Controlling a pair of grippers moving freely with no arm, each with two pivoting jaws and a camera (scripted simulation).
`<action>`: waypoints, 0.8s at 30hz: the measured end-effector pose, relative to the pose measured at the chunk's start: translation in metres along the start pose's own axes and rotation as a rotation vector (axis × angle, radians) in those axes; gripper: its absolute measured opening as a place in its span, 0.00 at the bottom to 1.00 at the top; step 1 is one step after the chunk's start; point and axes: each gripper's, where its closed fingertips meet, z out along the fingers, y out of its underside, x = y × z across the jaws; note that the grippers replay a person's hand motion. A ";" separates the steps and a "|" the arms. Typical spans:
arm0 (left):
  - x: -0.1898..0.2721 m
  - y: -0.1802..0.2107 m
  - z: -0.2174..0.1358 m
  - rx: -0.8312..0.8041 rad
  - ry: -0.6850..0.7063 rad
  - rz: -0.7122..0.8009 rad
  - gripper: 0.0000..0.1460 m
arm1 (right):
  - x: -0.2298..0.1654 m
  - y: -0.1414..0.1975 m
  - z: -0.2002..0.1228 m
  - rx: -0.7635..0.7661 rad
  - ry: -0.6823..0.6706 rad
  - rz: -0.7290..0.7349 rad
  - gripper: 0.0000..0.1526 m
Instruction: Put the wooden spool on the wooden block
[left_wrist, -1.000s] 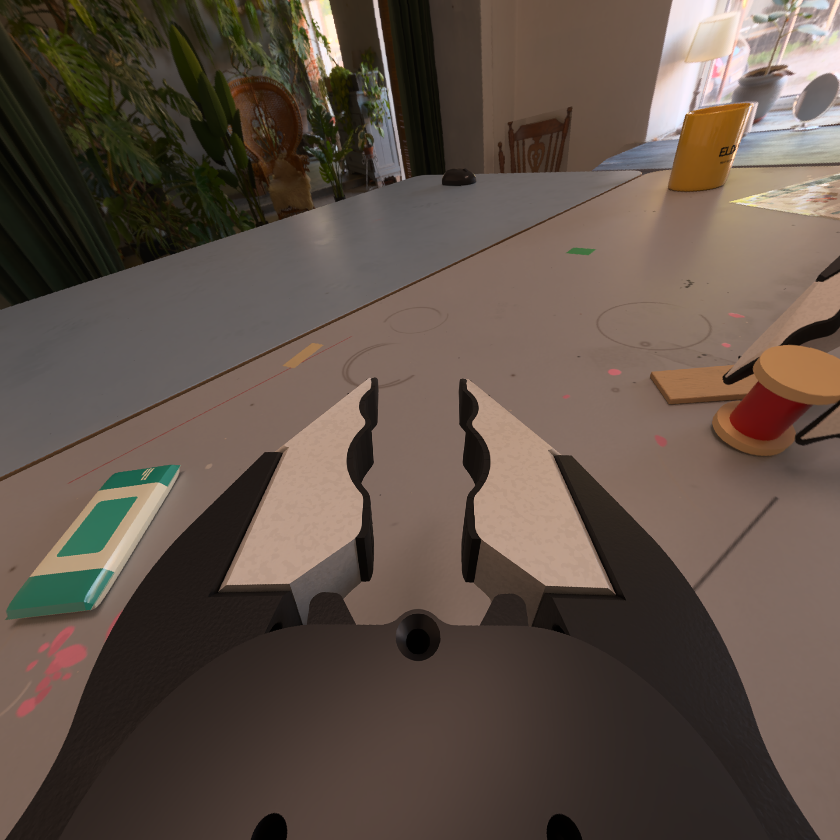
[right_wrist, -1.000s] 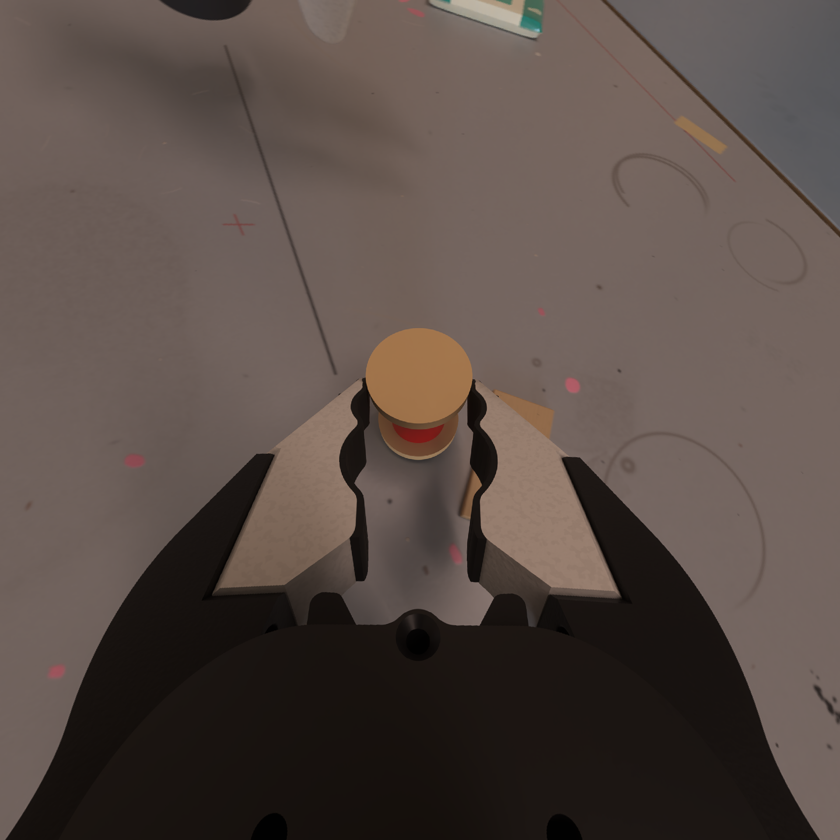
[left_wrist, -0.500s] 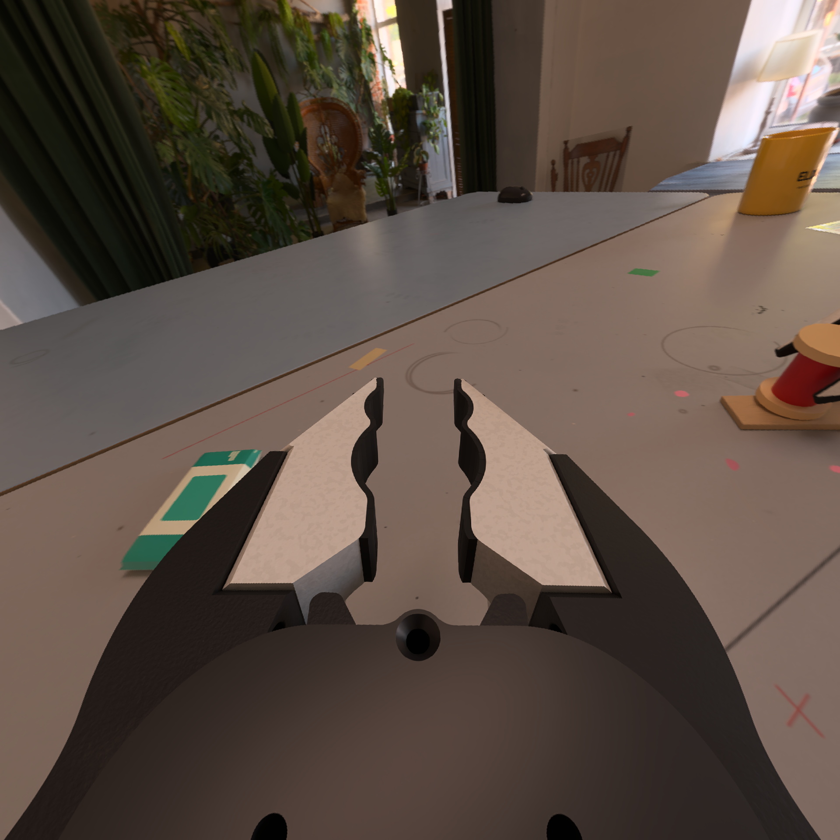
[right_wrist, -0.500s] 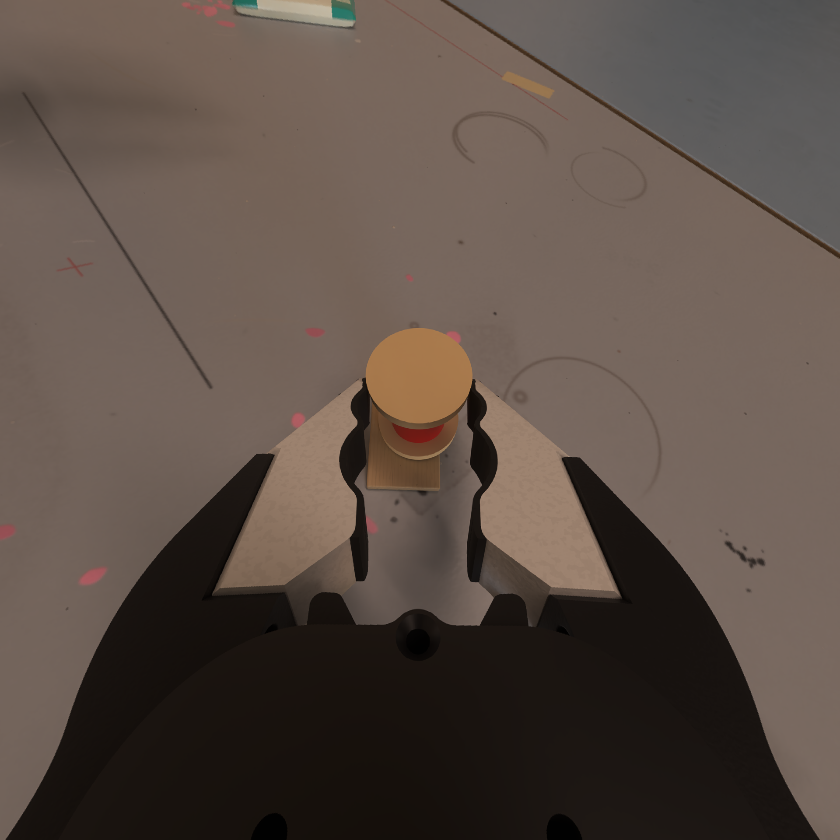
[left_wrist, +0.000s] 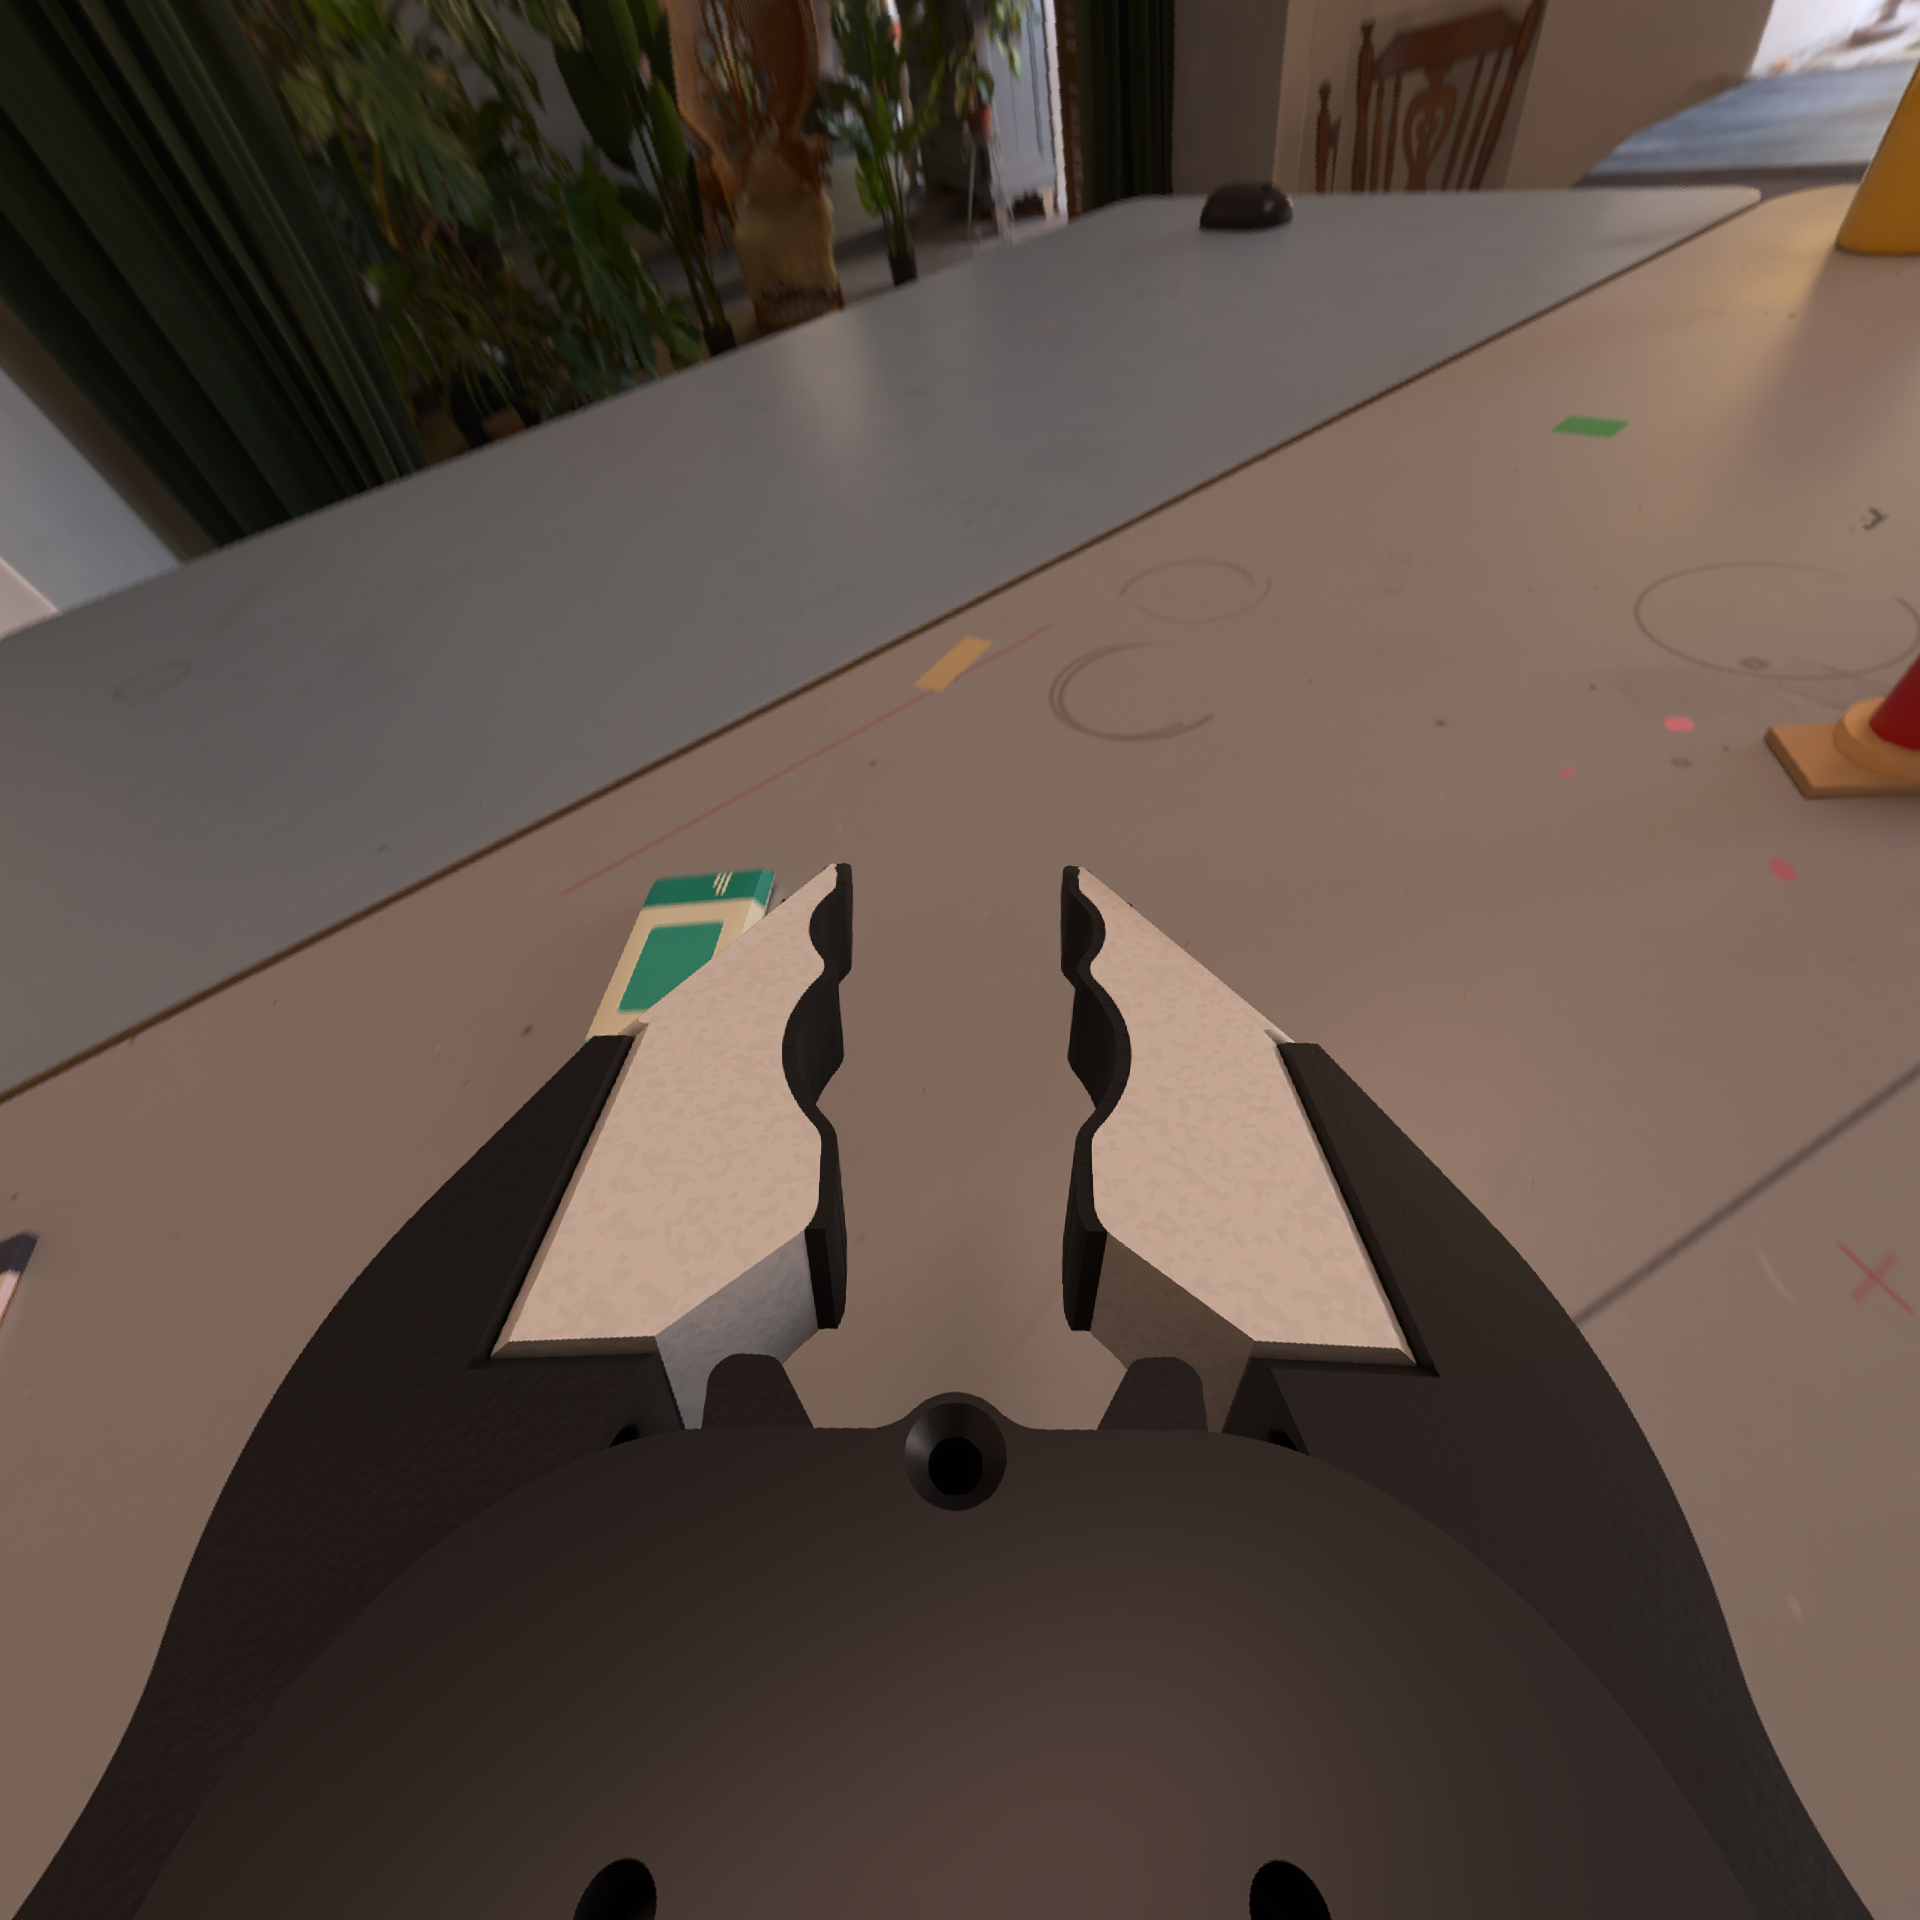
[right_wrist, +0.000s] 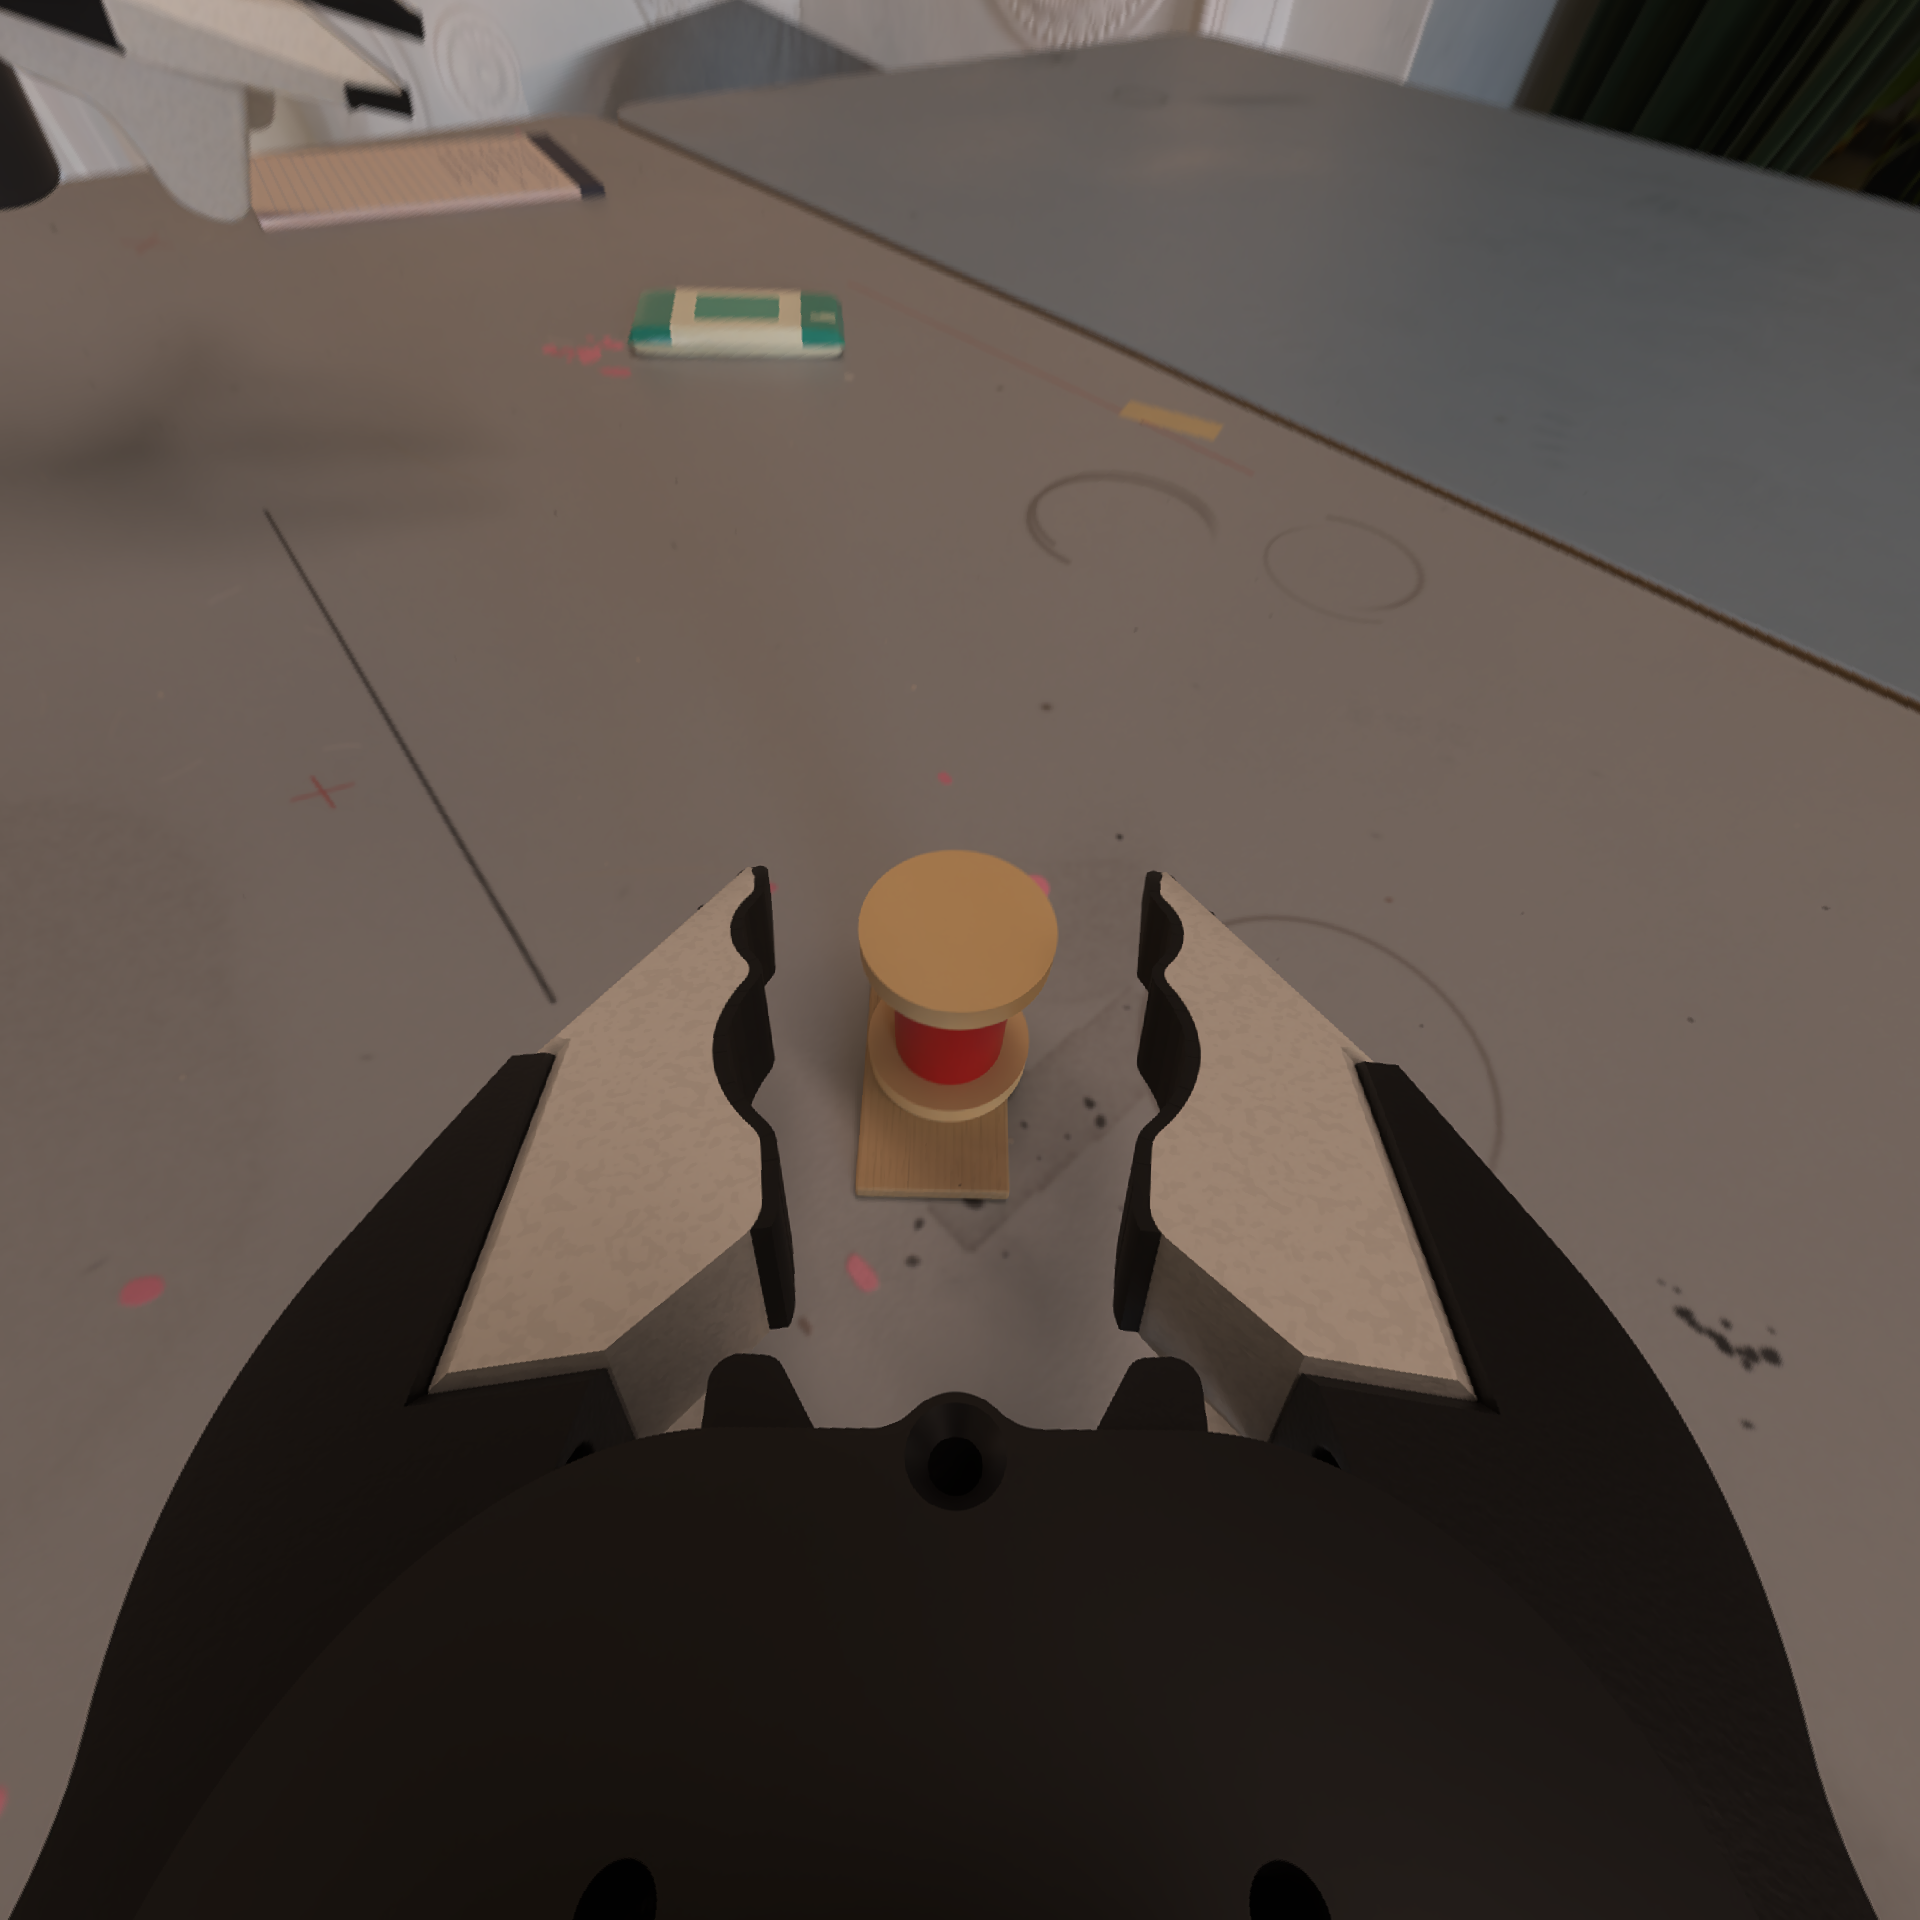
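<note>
The wooden spool (right_wrist: 957, 997), with red thread and tan end discs, stands upright on the flat wooden block (right_wrist: 932, 1155) on the table. My right gripper (right_wrist: 954, 883) is open, its fingers either side of the spool and clear of it. In the left wrist view the spool (left_wrist: 1891, 727) and block (left_wrist: 1829, 764) show only at the right edge. My left gripper (left_wrist: 954, 878) is open and empty, well to the left of them. It also shows at the top left of the right wrist view (right_wrist: 239, 94).
A green and cream box (right_wrist: 736, 324) lies on the table, half hidden behind my left finger in the left wrist view (left_wrist: 686, 945). A notepad (right_wrist: 416, 179) lies farther off. A yellow cup (left_wrist: 1886, 177) stands at the far right. A grey table (left_wrist: 727, 436) adjoins.
My right gripper has opened and let go of the spool, which now stands on the block, and has drawn back. My left gripper has moved away to the left, leaving spool at its view's edge.
</note>
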 end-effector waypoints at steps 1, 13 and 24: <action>-0.004 0.003 -0.006 -0.023 0.008 -0.006 0.28 | 0.001 -0.003 -0.001 0.020 0.003 0.005 0.48; -0.017 0.112 -0.056 -0.467 0.018 -0.272 0.56 | 0.003 -0.003 -0.002 0.031 0.001 0.015 0.48; 0.011 0.143 -0.078 -0.619 0.006 -0.281 0.67 | 0.002 -0.003 -0.002 0.030 0.007 0.006 0.39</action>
